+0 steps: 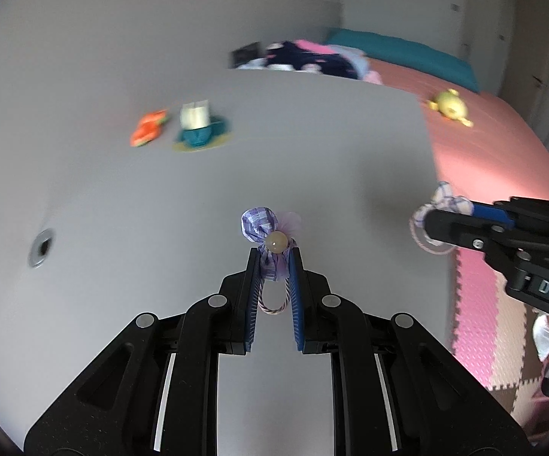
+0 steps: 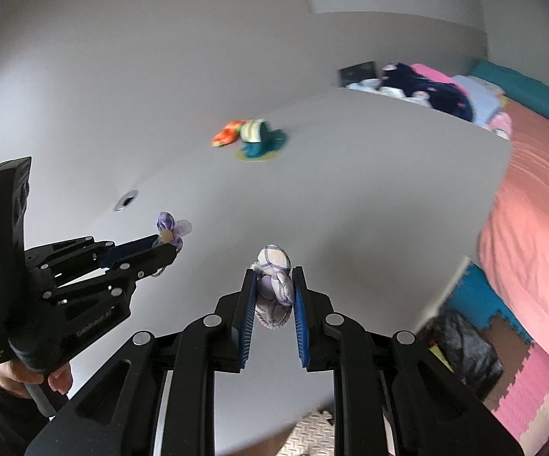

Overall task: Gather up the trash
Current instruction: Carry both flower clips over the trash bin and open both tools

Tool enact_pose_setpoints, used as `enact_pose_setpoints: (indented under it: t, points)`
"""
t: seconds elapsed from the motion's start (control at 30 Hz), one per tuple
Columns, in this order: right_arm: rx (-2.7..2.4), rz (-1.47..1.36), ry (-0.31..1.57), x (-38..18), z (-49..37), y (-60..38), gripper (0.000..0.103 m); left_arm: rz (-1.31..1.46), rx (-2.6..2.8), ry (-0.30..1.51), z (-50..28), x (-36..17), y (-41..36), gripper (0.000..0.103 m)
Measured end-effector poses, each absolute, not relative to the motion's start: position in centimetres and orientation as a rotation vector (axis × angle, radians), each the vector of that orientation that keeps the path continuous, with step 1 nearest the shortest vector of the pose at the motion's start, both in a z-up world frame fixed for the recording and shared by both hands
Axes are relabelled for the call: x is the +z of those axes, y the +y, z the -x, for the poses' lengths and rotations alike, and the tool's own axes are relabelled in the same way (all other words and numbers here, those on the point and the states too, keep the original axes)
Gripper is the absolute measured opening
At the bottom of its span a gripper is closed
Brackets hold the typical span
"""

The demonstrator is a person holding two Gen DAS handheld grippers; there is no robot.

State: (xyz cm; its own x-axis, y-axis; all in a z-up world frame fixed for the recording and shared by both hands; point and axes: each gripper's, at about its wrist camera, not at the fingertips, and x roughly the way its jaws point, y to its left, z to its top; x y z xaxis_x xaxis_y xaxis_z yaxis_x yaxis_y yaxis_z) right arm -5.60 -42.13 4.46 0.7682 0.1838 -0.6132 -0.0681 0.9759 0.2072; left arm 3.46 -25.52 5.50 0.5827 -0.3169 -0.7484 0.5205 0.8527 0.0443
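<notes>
- Purple hair tie (image 1: 263,228), fabric bow with a pale bead, hangs above the grey bench (image 1: 198,190); my left tool (image 1: 273,262) pinches it tight.
- Checked hair tie (image 2: 274,281), knotted white-lilac cloth: my right tool (image 2: 273,285) clamps it, also off the bench.
- Teal cup (image 1: 197,136) on a saucer, far side of bench, holds a pale carton; orange wrapper (image 1: 148,128) beside it.

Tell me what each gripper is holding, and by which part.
Left gripper: purple hair tie, pinched below its bead. Right gripper: checked hair tie, pinched at its fabric knot.
</notes>
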Motion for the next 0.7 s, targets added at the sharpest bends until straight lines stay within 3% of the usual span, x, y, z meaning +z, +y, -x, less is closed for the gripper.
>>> enact_pose_setpoints:
  t: [0.7]
  points:
    - [-0.212,-0.389,0.643,1.2,16.1,-61.8,0.020,-0.461,-0.836,0.835,3.5,2.9,-46.8,0.016]
